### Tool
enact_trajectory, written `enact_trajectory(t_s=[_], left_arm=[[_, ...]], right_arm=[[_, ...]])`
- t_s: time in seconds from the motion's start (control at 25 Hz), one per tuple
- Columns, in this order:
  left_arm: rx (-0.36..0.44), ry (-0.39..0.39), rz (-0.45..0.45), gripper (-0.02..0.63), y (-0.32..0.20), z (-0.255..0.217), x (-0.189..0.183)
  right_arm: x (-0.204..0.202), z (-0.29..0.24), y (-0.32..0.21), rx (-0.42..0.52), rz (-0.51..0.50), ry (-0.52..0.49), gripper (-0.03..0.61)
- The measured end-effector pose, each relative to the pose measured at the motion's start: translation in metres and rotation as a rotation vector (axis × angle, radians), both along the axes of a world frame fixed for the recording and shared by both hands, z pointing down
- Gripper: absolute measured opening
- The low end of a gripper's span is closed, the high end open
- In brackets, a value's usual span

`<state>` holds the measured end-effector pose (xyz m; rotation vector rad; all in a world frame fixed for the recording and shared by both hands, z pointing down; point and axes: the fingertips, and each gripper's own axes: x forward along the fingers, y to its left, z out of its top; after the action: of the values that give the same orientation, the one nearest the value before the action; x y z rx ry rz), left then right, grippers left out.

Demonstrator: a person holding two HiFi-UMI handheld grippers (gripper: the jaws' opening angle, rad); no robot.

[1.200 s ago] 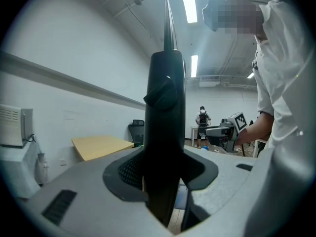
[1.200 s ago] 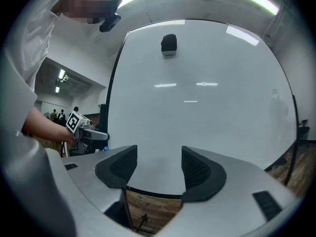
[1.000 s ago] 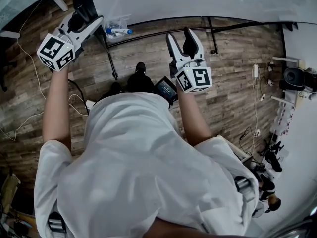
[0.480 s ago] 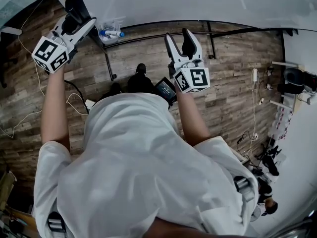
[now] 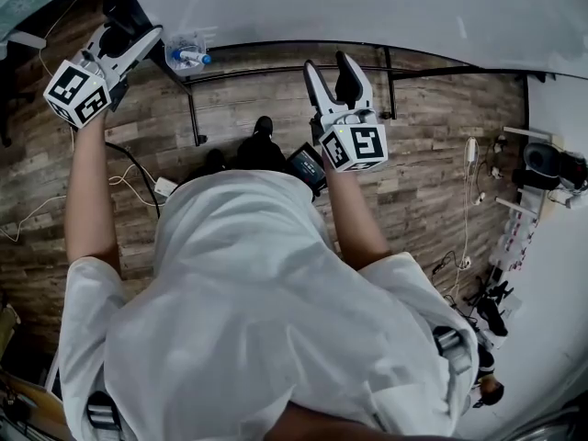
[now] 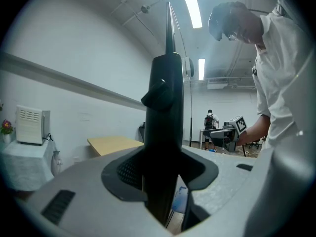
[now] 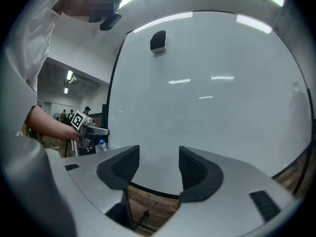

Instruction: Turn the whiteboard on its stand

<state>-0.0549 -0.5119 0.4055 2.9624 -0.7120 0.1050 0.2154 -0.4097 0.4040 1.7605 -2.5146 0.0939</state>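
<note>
Seen from above in the head view, the whiteboard stretches across the top on its black stand. My left gripper is at the board's left end. In the left gripper view its jaws are shut on the board's black edge frame, though they have just been opening a little. My right gripper stands open before the middle of the board. In the right gripper view it faces the white surface with nothing between the pads. A black eraser sticks high on the board.
A clear tray with a blue-capped bottle hangs by the stand's left leg. Cables and a power strip lie on the wooden floor at left. Gear and shelving crowd the right wall. A wooden table stands beyond the board's end.
My left gripper has moved up and to the left in the head view, and the board's left end and the tray have gone with it. The right gripper has hardly shifted.
</note>
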Motion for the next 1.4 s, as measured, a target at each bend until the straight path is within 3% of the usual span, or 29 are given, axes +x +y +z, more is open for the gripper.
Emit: enact_trajectory(t_s=[0.48, 1.4], left_arm=[[0.000, -0.003, -0.033, 0.192, -0.002, -0.003, -0.046], [-0.028, -0.036, -0.083, 0.201, -0.010, -0.001, -0.058]], right_arm=[[-0.034, -0.001, 0.003, -0.010, -0.042, 0.001, 0.244], [-0.014, 0.008, 0.007, -0.036, -0.057, -0.003, 0.238]])
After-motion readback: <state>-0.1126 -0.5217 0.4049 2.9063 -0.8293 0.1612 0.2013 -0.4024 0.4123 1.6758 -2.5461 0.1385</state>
